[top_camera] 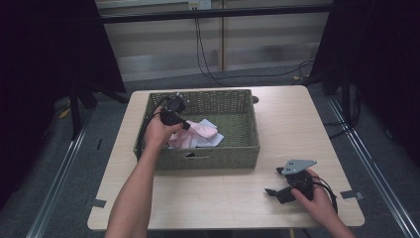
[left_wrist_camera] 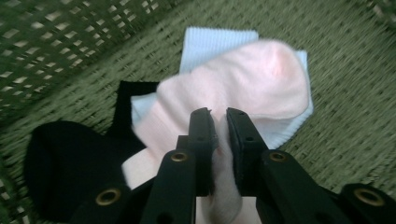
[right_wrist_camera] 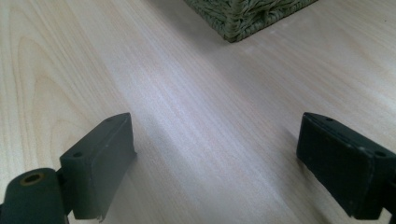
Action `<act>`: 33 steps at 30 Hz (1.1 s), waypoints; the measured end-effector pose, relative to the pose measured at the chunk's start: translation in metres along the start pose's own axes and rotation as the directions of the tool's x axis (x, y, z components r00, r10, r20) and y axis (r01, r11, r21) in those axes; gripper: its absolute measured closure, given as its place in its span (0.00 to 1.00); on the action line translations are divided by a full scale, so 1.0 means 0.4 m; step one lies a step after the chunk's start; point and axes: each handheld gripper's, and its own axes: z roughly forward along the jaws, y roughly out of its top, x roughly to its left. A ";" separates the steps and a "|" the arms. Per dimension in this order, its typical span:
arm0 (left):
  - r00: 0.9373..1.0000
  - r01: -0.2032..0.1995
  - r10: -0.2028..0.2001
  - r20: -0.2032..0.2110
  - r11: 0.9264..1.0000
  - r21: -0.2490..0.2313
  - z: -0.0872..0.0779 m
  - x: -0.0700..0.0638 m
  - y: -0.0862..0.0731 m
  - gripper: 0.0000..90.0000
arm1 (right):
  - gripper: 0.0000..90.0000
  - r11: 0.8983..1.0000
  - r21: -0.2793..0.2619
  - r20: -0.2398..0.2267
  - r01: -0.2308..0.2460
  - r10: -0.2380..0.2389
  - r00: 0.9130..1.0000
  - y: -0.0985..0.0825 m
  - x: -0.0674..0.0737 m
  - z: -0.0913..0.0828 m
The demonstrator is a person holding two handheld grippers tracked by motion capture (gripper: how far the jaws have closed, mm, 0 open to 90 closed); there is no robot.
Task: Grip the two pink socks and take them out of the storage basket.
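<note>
While the right gripper [top_camera: 275, 181] rests wide open on the bench [top_camera: 218, 198], the left gripper [left_wrist_camera: 220, 122] pinches a pink sock [left_wrist_camera: 243, 84] down inside the green wicker basket [top_camera: 242, 148].

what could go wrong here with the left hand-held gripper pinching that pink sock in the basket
The left hand-held gripper pinches only a fold of the pink sock, so it may slip out on lifting. The pink sock lies on the white sock, beside the black sock; either could drag along. The basket might shift, since the right hand-held gripper rests open, away from it.
</note>
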 end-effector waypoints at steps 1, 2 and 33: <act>1.000 -0.007 0.007 0.007 1.000 -0.002 -0.009 0.001 0.002 0.91 | 0.12 1.000 0.000 0.000 0.000 0.000 1.000 0.000 0.000 0.000; 1.000 -0.010 0.010 0.006 1.000 -0.002 -0.017 -0.002 0.004 0.91 | 0.12 1.000 0.000 0.000 0.000 0.000 1.000 0.000 0.000 0.000; 0.992 0.081 -0.076 0.102 0.996 -0.037 -0.257 -0.007 0.059 0.93 | 0.12 1.000 -0.002 0.002 0.004 -0.004 1.000 0.000 -0.001 0.000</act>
